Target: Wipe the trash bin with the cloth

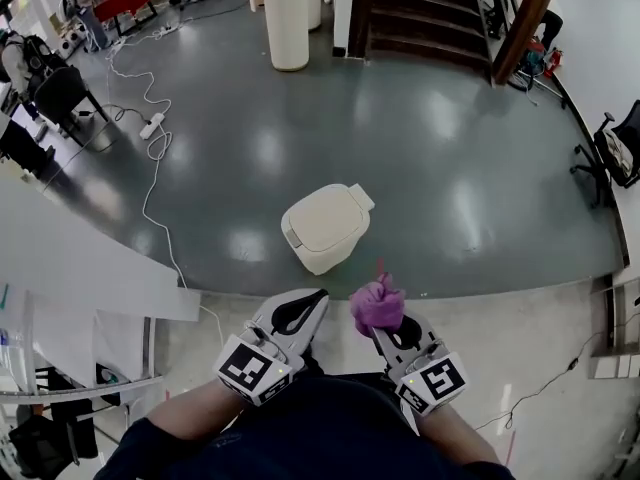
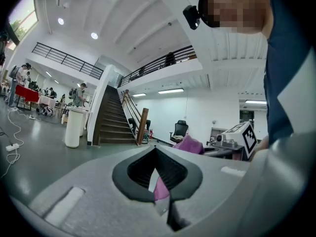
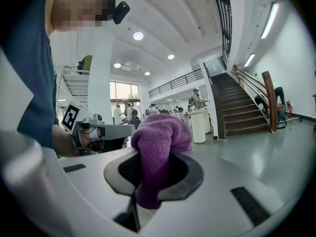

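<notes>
My left gripper (image 1: 316,298) tilted up, jaws pressed together, right gripper (image 1: 382,318) beside it pinching the purple cloth (image 1: 376,305), trash bin (image 1: 325,226) near the front edge of the grey floor (image 1: 430,148), staircase (image 1: 420,13) beyond.

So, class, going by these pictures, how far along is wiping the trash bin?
Done: the purple cloth is picked up, clamped in the right gripper. In hand: both grippers are held short of the trash bin, the left gripper shut and empty. Left: the bin stands apart on the floor, with no cloth contact yet, so all the wiping.
</notes>
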Available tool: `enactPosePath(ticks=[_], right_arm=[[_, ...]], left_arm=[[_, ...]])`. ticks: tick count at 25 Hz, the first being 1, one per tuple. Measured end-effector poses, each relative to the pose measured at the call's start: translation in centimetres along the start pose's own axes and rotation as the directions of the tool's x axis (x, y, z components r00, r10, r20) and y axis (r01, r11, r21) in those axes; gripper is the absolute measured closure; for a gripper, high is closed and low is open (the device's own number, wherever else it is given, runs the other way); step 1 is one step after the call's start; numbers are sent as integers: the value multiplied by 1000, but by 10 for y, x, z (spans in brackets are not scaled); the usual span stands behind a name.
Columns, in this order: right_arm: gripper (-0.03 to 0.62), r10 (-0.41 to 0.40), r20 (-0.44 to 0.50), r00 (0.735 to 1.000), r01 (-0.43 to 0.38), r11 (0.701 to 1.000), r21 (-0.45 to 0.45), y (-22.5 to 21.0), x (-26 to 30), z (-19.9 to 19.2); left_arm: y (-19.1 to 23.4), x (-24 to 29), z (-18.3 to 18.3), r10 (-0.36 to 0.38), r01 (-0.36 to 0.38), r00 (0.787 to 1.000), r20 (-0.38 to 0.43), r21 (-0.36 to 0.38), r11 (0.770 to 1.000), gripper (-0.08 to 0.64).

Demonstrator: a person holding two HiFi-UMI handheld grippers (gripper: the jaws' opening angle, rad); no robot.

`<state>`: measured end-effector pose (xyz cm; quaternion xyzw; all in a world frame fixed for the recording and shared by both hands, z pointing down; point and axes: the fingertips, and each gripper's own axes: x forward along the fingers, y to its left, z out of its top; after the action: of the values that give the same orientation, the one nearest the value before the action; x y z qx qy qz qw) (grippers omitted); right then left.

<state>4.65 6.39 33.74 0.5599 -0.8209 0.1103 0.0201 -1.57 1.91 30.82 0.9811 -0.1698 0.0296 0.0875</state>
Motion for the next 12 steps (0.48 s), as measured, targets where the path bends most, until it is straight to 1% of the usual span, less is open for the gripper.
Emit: enactPosePath(ticks=[5,8,12], right_arm=[[522,21,-2,1000,-21,1000,-19,-33,32,20],[522,67,-2,998,-67,998,-22,-54,41,24],[522,137,-21,990,-138,990,-30,-79,40,26]], left_arm=[[31,35,6,17,-18,1000,-22,-13,1000,569],[36,55,4,51,-52,998,-28,-12,999,569],[34,76,0,118,-119,992,-37,-25,993,569]])
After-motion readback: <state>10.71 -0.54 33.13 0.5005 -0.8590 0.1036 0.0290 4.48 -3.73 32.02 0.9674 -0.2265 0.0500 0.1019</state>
